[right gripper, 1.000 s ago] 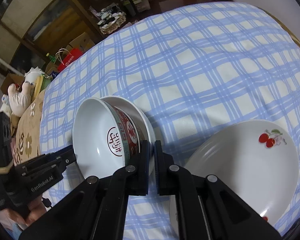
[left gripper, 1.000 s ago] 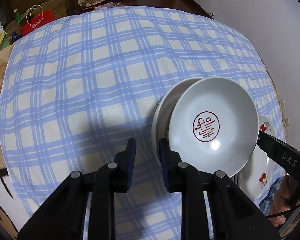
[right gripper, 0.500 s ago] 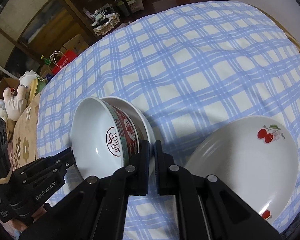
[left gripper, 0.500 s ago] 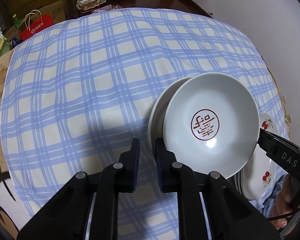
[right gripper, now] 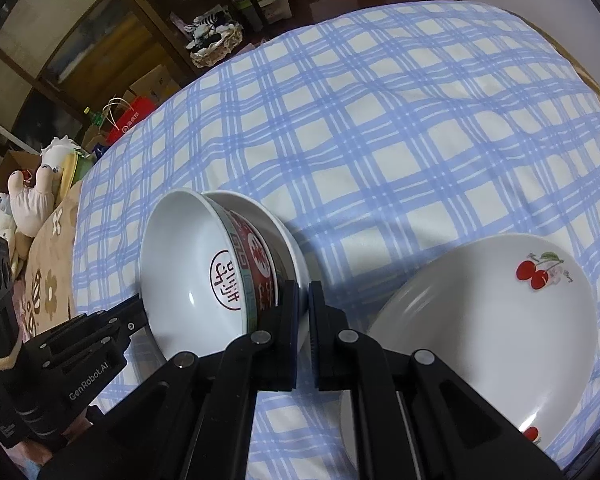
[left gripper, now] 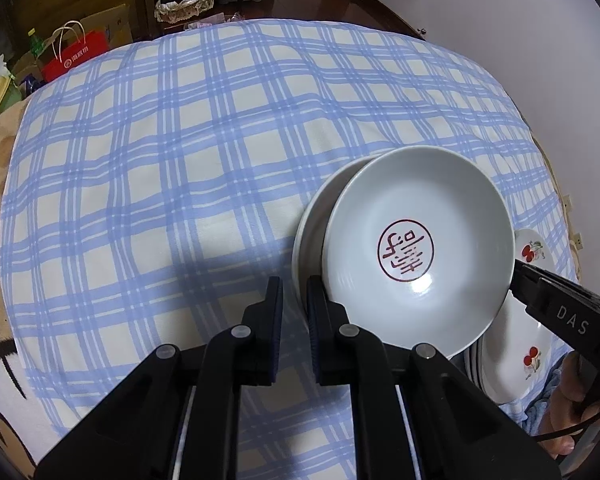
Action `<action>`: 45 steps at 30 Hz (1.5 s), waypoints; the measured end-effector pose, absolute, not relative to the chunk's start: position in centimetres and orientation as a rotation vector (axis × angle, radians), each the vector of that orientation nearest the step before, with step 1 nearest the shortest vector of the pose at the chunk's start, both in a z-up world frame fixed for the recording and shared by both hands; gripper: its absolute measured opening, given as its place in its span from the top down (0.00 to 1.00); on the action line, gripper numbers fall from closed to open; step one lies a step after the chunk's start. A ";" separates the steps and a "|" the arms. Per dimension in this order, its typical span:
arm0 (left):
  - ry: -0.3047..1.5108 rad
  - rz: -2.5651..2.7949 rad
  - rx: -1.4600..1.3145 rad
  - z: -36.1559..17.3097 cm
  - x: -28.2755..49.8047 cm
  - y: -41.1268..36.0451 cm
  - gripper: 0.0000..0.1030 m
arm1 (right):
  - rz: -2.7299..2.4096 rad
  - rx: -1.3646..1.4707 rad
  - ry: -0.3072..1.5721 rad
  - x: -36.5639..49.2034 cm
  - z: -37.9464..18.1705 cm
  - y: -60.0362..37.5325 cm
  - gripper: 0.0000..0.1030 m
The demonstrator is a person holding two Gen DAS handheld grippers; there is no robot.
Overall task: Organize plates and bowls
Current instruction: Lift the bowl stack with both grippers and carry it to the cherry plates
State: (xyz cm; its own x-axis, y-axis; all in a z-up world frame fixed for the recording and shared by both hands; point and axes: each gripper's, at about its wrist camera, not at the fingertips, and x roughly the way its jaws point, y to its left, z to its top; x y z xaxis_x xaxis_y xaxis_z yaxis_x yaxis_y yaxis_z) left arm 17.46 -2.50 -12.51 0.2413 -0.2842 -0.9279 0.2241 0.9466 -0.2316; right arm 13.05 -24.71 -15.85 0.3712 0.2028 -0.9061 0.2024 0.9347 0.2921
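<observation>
The red-patterned bowl [right gripper: 204, 276] sat tilted inside a white bowl [right gripper: 288, 240], between both grippers. Left gripper [left gripper: 294, 304] pinched the white bowl's rim; right gripper [right gripper: 303, 308] was closed on the same bowl's edge, cherry plates [right gripper: 500, 320] to its right.

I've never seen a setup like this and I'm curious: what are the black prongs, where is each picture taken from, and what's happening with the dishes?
There is no robot here. A person holds a two-fingered claw in each hand, and each claw carries a wide-angle camera looking along its fingers. One picture looks past the left claw and the other past the right claw.

On the blue checked cloth sits a bowl stack: a bowl with a red mark inside, nested at a tilt in a plain white one. Beside it are white plates with cherries.

Both claws are shut on opposite edges of the bowl stack. I cannot tell which rim each one pinches.
</observation>
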 end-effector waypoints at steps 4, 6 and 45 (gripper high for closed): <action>1.292 -0.347 -0.083 -12.6 17.5 -2.4 0.88 | -0.006 0.384 1.194 13.1 -15.9 -24.7 0.92; 1.293 -0.339 -0.080 -12.6 17.5 -2.4 0.88 | -0.013 0.376 1.193 13.1 -16.0 -24.7 0.92; 1.258 -0.346 -0.209 -11.5 17.2 -1.1 0.93 | -0.034 0.251 1.184 13.0 -14.8 -23.2 0.94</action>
State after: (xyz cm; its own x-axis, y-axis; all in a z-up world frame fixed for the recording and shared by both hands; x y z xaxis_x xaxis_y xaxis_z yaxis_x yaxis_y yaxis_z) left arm 17.16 -1.15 -11.49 0.2653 -0.3675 -0.8914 0.1402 0.9294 -0.3415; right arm 13.02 -23.20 -14.84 0.3798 0.1055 -0.9190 0.1575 0.9716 0.1766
